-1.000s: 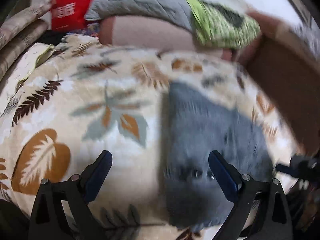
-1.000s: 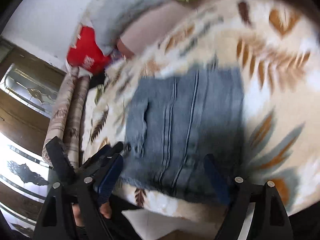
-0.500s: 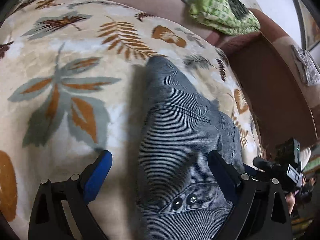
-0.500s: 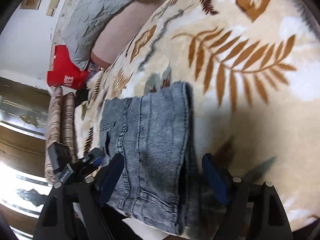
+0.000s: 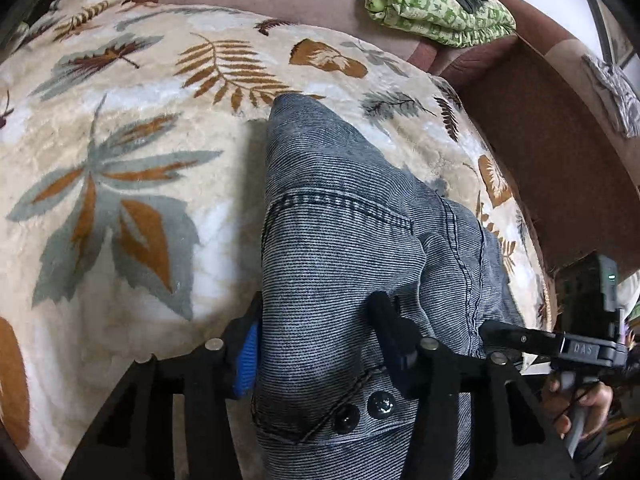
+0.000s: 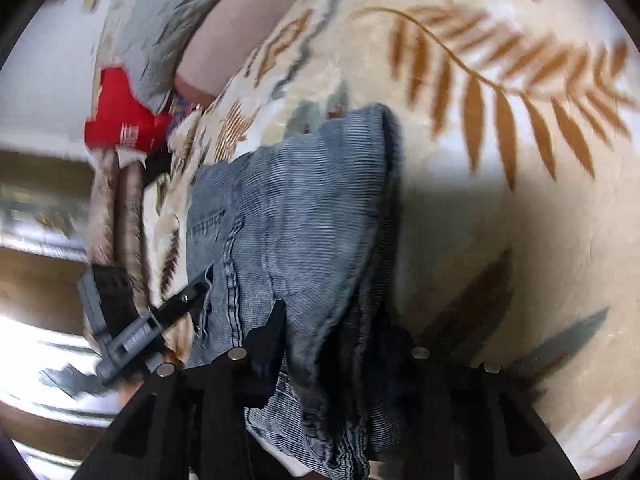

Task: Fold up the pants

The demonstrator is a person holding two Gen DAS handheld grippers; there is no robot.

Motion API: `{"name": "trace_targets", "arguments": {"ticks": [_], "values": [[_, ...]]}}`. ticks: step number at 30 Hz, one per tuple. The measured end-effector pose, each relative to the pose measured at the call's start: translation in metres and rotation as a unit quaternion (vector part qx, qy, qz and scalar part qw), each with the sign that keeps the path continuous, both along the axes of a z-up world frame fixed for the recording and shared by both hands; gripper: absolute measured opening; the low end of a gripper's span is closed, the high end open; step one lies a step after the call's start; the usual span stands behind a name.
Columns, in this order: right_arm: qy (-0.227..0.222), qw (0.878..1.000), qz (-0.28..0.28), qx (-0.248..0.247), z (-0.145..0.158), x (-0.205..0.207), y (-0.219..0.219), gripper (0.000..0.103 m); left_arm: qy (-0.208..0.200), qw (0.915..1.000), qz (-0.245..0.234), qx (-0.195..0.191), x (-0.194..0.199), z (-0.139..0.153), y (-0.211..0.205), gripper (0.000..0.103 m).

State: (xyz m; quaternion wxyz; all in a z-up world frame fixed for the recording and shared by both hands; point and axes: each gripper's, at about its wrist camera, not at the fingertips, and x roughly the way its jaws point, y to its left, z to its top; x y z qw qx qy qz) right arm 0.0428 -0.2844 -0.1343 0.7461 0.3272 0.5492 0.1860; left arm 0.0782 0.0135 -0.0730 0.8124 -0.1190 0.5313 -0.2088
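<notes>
the pants [image 5: 344,216] lay on the leaf-print blanket [image 5: 120,152], already bundled into a narrow denim strip at the near edge. the long axis ran straight away from both tools, near end at the fingers, far end up the blanket toward the green cloth [image 5: 432,0]. the left gripper [image 5: 316,344] had closed in on the waistband end beside the two dark buttons [image 5: 364,410], a thick ridge of denim pinched between its blue-padded fingers. the right gripper [image 6: 336,344] clamped the neighbouring bunch, narrowed on it, though the blur hid the exact contact. both sat side by side on the near end, neither closer to the far end. my read: the next fold would carry this held end forward along that axis.
</notes>
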Motion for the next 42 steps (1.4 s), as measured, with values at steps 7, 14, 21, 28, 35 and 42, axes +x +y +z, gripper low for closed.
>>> {"name": "trace_targets", "arguments": {"ticks": [7, 14, 21, 28, 35, 42], "values": [[-0.093, 0.994, 0.025, -0.054, 0.071, -0.004, 0.030, 0.022, -0.110, 0.9934, -0.005, 0.033, -0.022, 0.056, 0.007, 0.018], [-0.180, 0.980, 0.057, -0.067, 0.129, 0.041, 0.061, 0.022, -0.177, 0.9821, 0.056, 0.032, 0.003, 0.104, 0.054, 0.018], [-0.172, 0.978, 0.083, -0.083, 0.103, 0.104, 0.109, 0.023, -0.126, 0.9849, 0.105, 0.053, 0.043, 0.059, 0.079, 0.022], [-0.121, 0.964, 0.085, -0.220, 0.041, 0.104, 0.121, 0.051, -0.062, 0.9793, 0.161, 0.107, 0.047, 0.009, 0.091, 0.074], [-0.233, 0.936, 0.059, -0.258, 0.099, 0.037, 0.122, 0.070, -0.097, 0.9732, 0.170, 0.120, 0.002, 0.046, 0.085, 0.080], [-0.158, 0.931, 0.088, -0.318, 0.033, 0.056, 0.148, 0.076, -0.068, 0.9649, 0.168, 0.190, 0.000, 0.010, 0.065, 0.087]]}}
